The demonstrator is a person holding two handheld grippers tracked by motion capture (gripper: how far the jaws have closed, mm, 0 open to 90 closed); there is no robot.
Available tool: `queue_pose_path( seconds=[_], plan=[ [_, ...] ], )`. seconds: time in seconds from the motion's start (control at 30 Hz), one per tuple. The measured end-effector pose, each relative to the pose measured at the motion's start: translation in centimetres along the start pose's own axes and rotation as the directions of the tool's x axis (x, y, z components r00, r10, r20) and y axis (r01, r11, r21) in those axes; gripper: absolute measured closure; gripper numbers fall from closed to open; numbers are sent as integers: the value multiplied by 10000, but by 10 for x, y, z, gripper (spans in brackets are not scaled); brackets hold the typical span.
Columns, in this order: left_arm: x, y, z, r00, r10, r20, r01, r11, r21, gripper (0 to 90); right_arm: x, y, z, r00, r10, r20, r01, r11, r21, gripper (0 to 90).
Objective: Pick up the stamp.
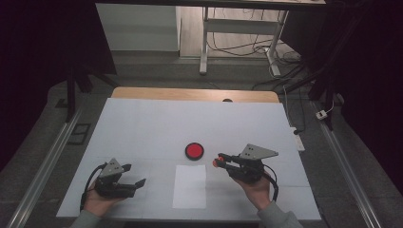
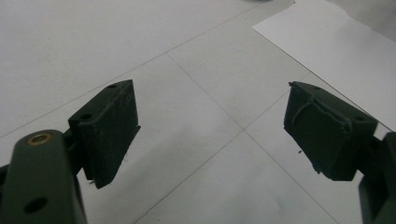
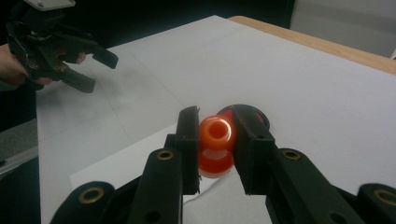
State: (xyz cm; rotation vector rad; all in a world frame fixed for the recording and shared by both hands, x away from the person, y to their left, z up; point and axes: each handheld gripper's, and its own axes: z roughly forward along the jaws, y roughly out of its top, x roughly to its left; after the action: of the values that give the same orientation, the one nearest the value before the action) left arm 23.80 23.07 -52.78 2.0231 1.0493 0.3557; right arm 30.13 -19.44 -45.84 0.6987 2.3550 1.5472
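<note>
A: What is seen in the high view?

B: A white-covered table is seen, with a flat white paper sheet lying near its front edge. A round red disc with a black rim is set just beyond the sheet. The right gripper is held to the right of the sheet, and a small orange plastic spool-shaped piece is clamped at its tips, just beside the disc. The left gripper is held low at the left, its jaws spread, with nothing between them.

A: And in the left gripper view?

B: The two black jaws are shown wide apart over the bare table surface. A corner of the paper sheet is seen at the upper right.

A: And in the right gripper view?

B: The orange piece is gripped between the closed jaws, its hollow end turned toward the camera, above the sheet's edge. The red disc is partly hidden behind it. The left gripper is seen farther off, parted and empty.
</note>
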Motion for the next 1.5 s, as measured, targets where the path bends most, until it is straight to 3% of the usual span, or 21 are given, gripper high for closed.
queue_pose_path(
  seconds=[0.77,1.5],
  plan=[
    [0,0,2,10000,29,-14,-29,10000,45,179,15,5,31,9974,-143,-701,154,9998,147,716],
    [-1,0,2,10000,74,-26,-74,9999,73,179,13,5,40,9974,-140,-705,151,9998,158,716]
  ],
)
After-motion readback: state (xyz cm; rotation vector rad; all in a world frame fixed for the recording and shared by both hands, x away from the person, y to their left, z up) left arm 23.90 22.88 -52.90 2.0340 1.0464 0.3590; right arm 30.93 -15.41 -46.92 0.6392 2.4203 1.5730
